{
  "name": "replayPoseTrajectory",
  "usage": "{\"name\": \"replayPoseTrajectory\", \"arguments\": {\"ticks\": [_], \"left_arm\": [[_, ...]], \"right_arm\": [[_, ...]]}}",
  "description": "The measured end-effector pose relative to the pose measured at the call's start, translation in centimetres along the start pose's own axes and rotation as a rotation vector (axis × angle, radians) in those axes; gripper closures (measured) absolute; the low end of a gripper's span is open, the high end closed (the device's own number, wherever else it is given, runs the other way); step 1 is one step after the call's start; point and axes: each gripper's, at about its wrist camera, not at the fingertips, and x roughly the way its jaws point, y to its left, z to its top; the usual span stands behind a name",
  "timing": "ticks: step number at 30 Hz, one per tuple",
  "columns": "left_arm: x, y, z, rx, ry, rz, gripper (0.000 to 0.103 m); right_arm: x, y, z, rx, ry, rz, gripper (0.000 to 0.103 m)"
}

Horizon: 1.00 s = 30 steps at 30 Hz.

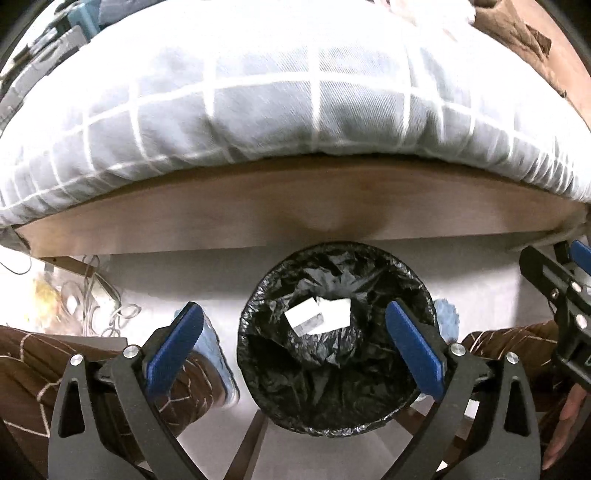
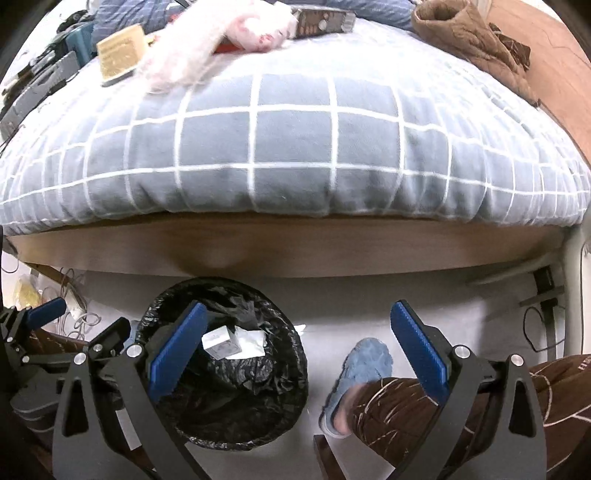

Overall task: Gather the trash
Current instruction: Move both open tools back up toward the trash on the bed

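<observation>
A round bin lined with a black bag (image 1: 332, 406) stands on the pale floor by the bed. At its bottom lie a small white box (image 1: 304, 319) and a crumpled white paper (image 1: 338, 305). My left gripper (image 1: 293, 306) hangs right above the bin mouth, open wide, with nothing between its blue pads. In the right wrist view the same bin (image 2: 236, 406) holds the box (image 2: 221, 343) and paper (image 2: 254, 341). My right gripper (image 2: 299, 304) is open and empty. Its left finger is over the bin and its right finger over the floor.
A bed with a grey checked quilt (image 2: 295, 147) and wooden side board (image 2: 295, 243) stands just behind the bin. A pink fluffy item (image 2: 221, 40), a tan box (image 2: 120, 55) and a brown garment (image 2: 472, 33) lie on it. Legs in brown trousers (image 2: 399, 413) and blue slippers (image 2: 365, 365) flank the bin; cables (image 1: 103, 306) trail at left.
</observation>
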Motion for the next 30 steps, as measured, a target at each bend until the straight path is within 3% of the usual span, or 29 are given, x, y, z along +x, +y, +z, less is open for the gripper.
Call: {"name": "replayPoseTrajectory", "arguments": {"ticks": [8,17,30], "left_arm": [[-3.6,2.2,0.5,-0.058,-0.093,0.005,0.006],[-8.7,3.1,1.4,-0.05,-0.179,0.029,0.006],[-13.3,5.0,5.5,-0.064,-0.273,0.041,0.006]], "right_arm": [[-3.1,0.6,0.7,-0.002,-0.075,0.018,0.008],[-7.8,1.1,2.2,-0.02,-0.178,0.027,0.008],[-12.4,0.7,6.4,-0.014,-0.274,0.039,0.008]]}}
